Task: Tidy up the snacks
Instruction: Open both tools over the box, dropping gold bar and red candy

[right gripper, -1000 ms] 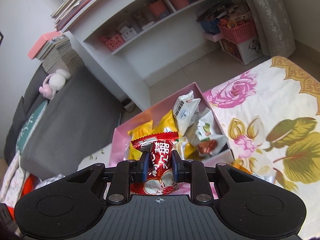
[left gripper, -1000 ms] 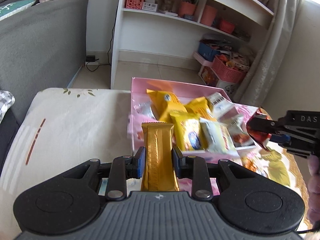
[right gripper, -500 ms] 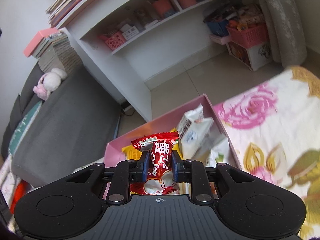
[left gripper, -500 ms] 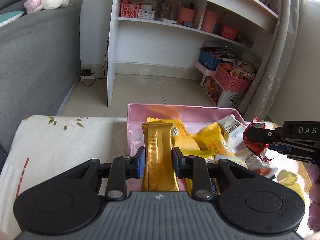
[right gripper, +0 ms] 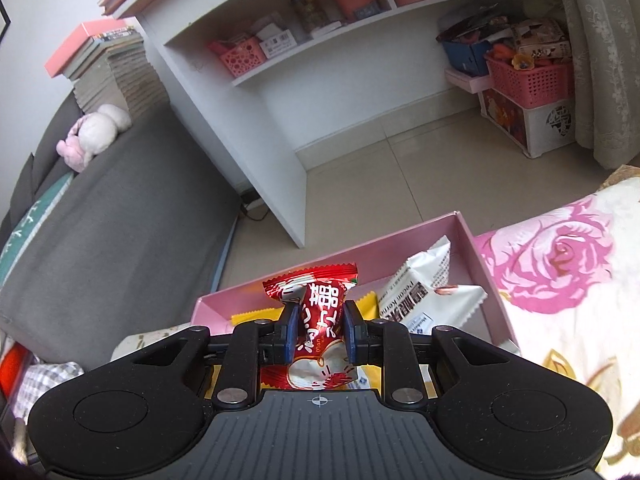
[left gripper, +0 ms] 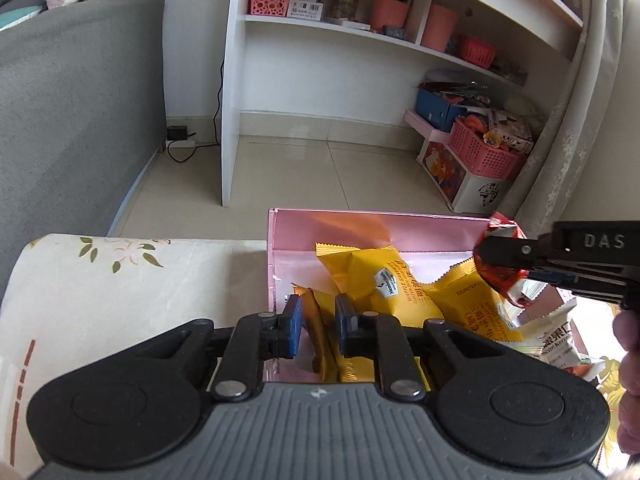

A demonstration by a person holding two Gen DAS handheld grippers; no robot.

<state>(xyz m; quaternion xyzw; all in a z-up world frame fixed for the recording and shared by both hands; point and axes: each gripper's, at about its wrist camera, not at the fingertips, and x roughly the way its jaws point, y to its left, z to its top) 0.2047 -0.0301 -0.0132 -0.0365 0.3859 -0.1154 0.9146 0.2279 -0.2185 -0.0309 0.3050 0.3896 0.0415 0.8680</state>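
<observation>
One pink box (left gripper: pixel 360 236) is recorded, with two yellow snack packets (left gripper: pixel 384 280) counted inside it, plus one gold bar (left gripper: pixel 320 332) and one red packet (right gripper: pixel 320 316). Two white packets (right gripper: pixel 424 296) are counted in the right wrist view. Two grippers are noted, left (left gripper: pixel 318 326) and right (right gripper: pixel 318 334).

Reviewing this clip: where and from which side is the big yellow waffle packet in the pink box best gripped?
Judging by its pose, grip the yellow waffle packet by its flat crimped top seam, coming from above. It leans against the pink box back wall, seam uppermost and exposed; its puffy middle would slip, and other packets crowd its lower end.
</observation>
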